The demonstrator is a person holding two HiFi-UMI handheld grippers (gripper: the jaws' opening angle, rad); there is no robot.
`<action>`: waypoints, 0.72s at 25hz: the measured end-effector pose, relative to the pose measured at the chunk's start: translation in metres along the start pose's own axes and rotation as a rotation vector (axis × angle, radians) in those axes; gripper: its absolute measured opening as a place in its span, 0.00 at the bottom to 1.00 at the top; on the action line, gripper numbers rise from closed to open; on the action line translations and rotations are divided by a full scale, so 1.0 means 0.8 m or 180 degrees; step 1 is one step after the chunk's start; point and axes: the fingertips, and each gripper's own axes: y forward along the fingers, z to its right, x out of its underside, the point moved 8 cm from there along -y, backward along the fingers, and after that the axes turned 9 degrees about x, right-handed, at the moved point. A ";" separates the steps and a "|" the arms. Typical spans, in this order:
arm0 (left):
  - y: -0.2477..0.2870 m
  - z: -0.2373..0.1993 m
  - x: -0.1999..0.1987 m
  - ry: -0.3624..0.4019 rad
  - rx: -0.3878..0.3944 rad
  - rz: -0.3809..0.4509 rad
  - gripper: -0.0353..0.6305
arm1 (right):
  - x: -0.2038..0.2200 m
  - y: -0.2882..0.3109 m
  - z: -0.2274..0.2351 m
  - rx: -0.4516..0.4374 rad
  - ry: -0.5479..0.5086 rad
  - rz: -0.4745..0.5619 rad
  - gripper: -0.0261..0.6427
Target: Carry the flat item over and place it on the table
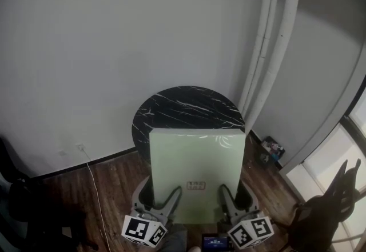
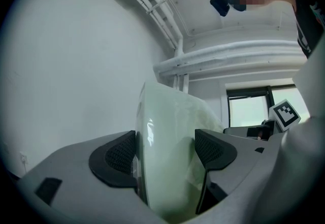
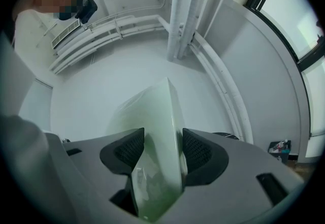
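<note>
White wall and wood floor fill the head view, where I see the pale green flat panel (image 1: 194,165) overlapping the round black marble desk's (image 1: 186,109) near rim. The left gripper (image 1: 159,196) and right gripper (image 1: 234,196) hold it. Left gripper view: jaws clamp the panel (image 2: 167,111). Right gripper view: jaws pinch its edge (image 3: 160,106).

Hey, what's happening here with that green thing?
A person holds a pale green flat board by its near edge, with the left gripper and the right gripper both shut on it. A round black marble-topped table stands just ahead, its near side hidden behind the board, which seems not set down yet.
</note>
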 end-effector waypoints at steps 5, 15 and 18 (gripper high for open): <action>0.054 -0.051 0.007 -0.0020 0.0044 0.0025 0.61 | 0.002 0.068 0.010 0.0031 -0.0026 0.0020 0.36; 0.159 -0.171 0.002 -0.0105 0.0107 0.0000 0.61 | 0.001 0.222 0.010 0.0154 -0.0074 -0.0009 0.36; 0.174 -0.208 0.002 -0.0120 0.0102 -0.0014 0.61 | 0.007 0.259 0.000 0.0163 -0.0073 -0.0032 0.36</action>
